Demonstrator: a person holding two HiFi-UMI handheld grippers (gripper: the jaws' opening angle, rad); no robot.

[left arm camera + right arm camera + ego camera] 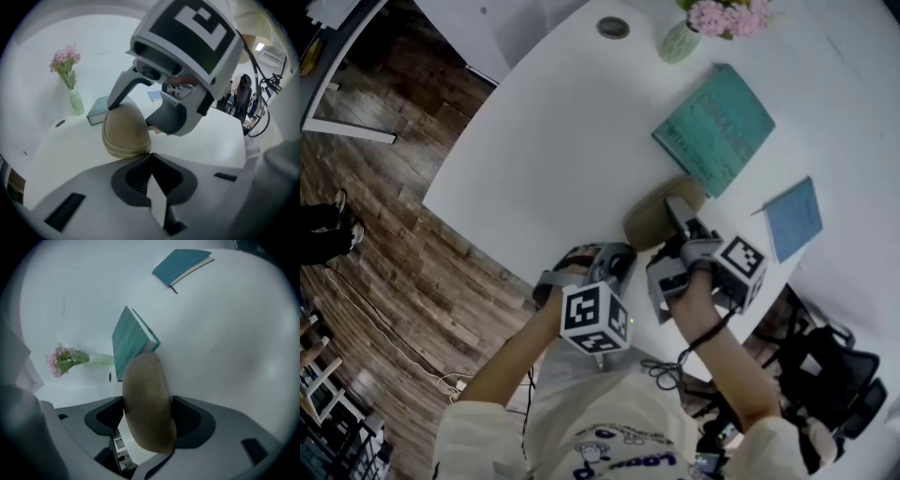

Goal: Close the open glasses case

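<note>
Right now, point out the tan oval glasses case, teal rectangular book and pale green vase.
tan oval glasses case [147, 399]: right gripper view, middle of its shell.
teal rectangular book [714, 127]: head view, centre of the cover.
pale green vase [680, 42]: head view, its body.

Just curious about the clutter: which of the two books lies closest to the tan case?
The larger teal book, whose corner sits right beside the tan case. The smaller blue book lies farther off to the side, clearly apart from it.

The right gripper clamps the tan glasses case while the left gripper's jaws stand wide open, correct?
Not quite. The left gripper has its jaws shut, not wide open, as the left gripper view shows. The right gripper does clamp the tan glasses case.
</note>
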